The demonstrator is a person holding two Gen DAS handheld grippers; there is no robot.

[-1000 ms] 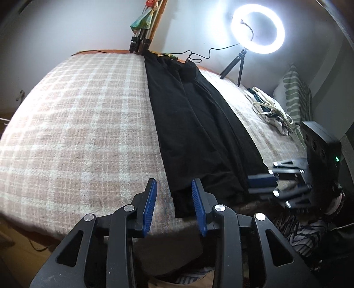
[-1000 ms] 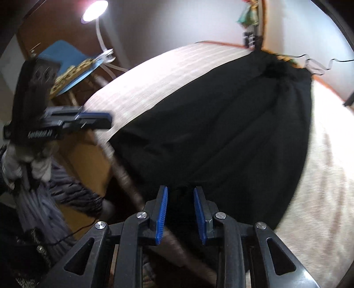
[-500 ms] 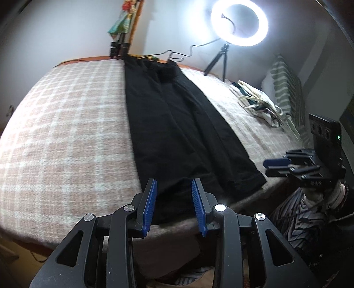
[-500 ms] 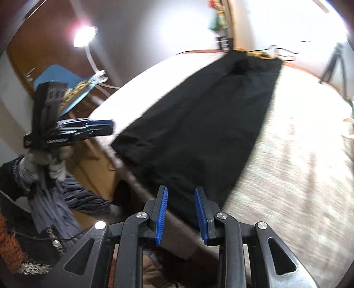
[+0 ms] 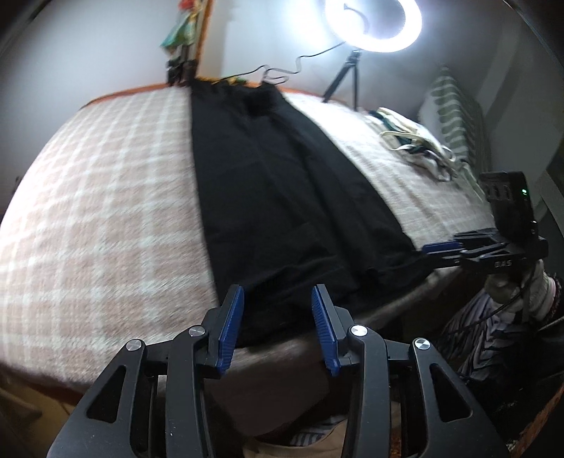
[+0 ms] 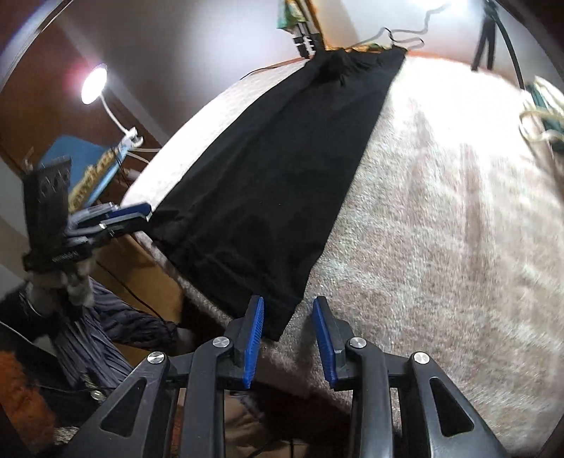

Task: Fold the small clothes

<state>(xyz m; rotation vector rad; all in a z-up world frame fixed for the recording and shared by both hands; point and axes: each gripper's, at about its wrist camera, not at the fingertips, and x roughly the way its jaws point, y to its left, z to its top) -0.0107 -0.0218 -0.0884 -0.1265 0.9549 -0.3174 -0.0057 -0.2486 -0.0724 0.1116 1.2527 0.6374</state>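
Note:
A long black garment (image 5: 282,197) lies flat along a pink plaid bed cover (image 5: 105,197), its hem at the near bed edge. It also shows in the right wrist view (image 6: 282,169). My left gripper (image 5: 276,310) is open and empty, just in front of the hem's left part. My right gripper (image 6: 287,324) is open and empty at the hem's right corner. The right gripper also appears in the left wrist view (image 5: 444,248), at the hem's right end. The left gripper appears in the right wrist view (image 6: 130,216), beside the hem's left corner.
A ring light on a tripod (image 5: 373,17) stands at the far side. A pile of light clothes (image 5: 416,148) and a striped pillow (image 5: 458,112) lie at the right. A desk lamp (image 6: 93,82) and a blue object (image 6: 88,172) stand left of the bed.
Both grippers have moved apart toward the two ends of the hem. The right gripper swung right, off the cloth's middle to its right corner. Both stayed open.

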